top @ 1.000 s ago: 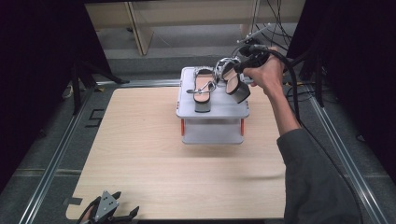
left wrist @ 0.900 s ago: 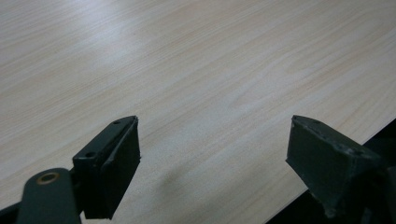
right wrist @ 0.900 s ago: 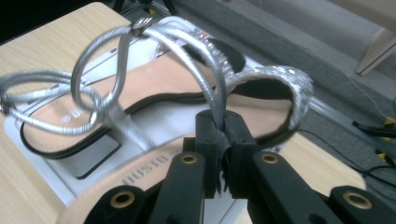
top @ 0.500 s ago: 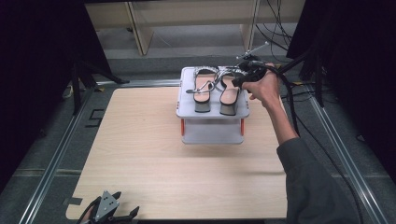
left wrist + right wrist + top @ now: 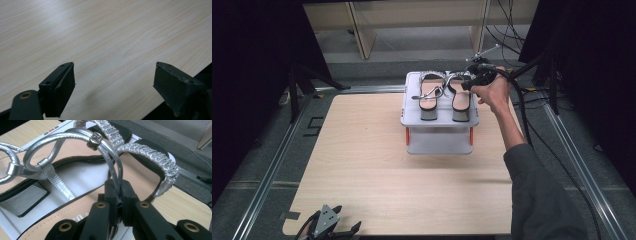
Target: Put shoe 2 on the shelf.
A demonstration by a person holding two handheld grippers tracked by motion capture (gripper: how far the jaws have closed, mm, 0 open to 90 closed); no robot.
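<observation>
Two silver-strapped sandals lie side by side on top of a small white two-tier rack (image 5: 439, 122) at the back of the wooden table (image 5: 362, 165). The left sandal (image 5: 429, 97) rests free. My right gripper (image 5: 466, 84) is at the far end of the right sandal (image 5: 460, 100). In the right gripper view, my right gripper (image 5: 119, 195) is shut on that sandal's thin silver strap (image 5: 113, 162), close to its rhinestone band (image 5: 150, 155). My left gripper (image 5: 347, 231) lies at the table's near left edge. In its own view the left gripper (image 5: 113, 85) is open, with bare wood between the jaws.
Metal rails (image 5: 272, 170) run along both sides of the table. Cables (image 5: 522, 100) trail off the back right corner behind the person's right arm. A wooden frame (image 5: 357, 25) stands on the floor beyond the table, with dark curtains on either side.
The right sandal, held tilted above the rack a second ago, has come down and now lies flat beside the left one. The right hand sank with it; the left gripper stayed put.
</observation>
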